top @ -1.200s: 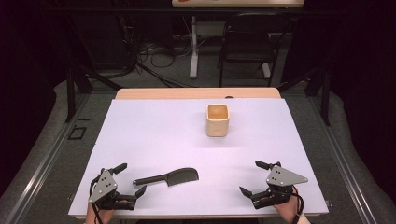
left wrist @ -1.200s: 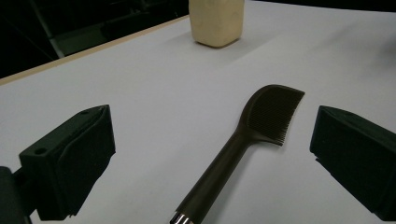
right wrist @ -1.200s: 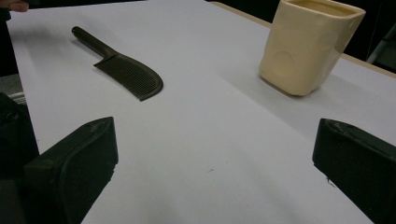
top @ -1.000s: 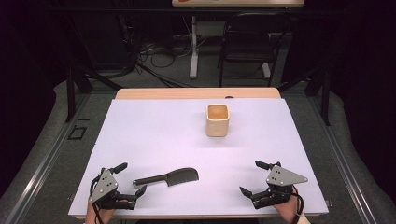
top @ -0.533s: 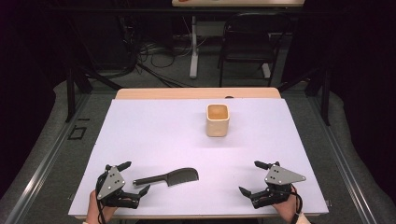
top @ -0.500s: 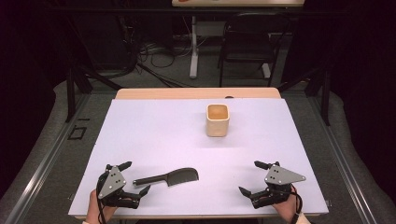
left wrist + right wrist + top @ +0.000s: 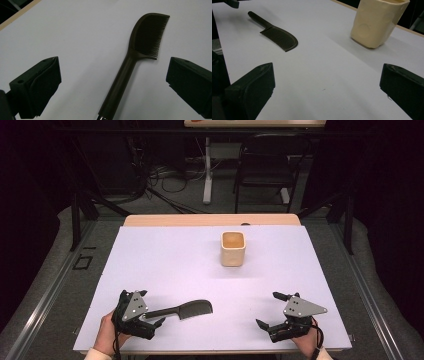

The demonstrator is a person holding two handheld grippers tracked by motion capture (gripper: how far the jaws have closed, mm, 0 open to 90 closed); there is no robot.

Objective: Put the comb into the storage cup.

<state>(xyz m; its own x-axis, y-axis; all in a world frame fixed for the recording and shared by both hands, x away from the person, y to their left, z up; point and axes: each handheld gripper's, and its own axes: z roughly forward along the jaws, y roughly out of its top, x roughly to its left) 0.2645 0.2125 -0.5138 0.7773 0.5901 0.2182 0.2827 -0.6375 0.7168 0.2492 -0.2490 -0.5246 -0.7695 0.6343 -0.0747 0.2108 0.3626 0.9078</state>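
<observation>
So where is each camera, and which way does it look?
High view: above the near table edge, looking forward and down at the white table; both hands, left gripper and right gripper show.
Left gripper view: rides that gripper, looking between its open jaws along the dark plastic comb.
Right gripper view: looks across the table, jaws open, at the cream square cup.
All three share the comb.

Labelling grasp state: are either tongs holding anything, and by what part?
Nothing held. Left tongs are open, jaws straddling the comb handle without touching. Right tongs are open over bare table.
</observation>
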